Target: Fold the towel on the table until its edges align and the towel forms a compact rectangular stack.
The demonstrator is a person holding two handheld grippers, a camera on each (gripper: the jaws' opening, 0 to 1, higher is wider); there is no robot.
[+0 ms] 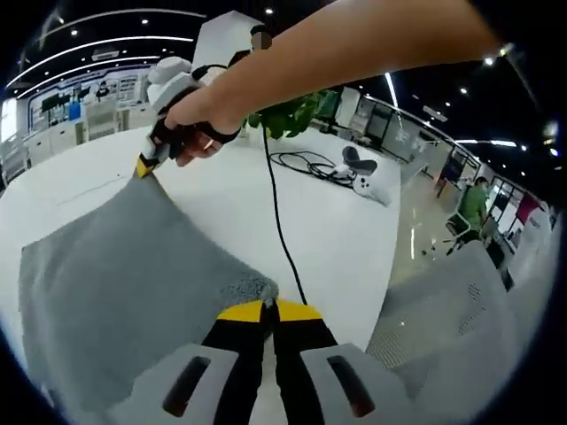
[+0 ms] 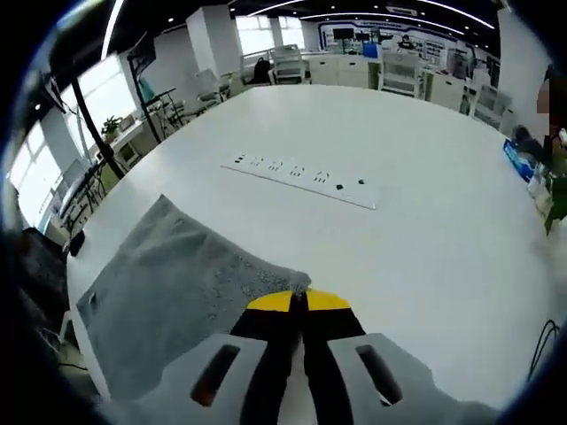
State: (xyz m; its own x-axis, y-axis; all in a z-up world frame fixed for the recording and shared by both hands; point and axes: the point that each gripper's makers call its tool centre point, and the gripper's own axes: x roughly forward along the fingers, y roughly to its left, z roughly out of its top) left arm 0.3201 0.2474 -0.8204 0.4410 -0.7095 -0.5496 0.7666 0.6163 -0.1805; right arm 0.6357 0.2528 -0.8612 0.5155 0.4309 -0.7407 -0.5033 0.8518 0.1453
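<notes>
A grey towel [image 1: 124, 283] lies on the white table [image 1: 341, 243]. My left gripper [image 1: 270, 309] is shut on its near corner, the yellow tips pinching the cloth. Across the towel, the right gripper [image 1: 143, 166], held in a person's hand, pinches the far corner. In the right gripper view, the right gripper [image 2: 297, 301] is shut on a corner of the towel [image 2: 177, 292], which spreads away to the left over the table [image 2: 425, 230] toward its edge.
A black cable [image 1: 278, 221] runs across the table past the towel to a white device [image 1: 365, 180]. A grey mesh chair [image 1: 452, 310] stands at the right. A green plant [image 1: 288, 115] sits behind. A white power strip [image 2: 301, 181] lies mid-table.
</notes>
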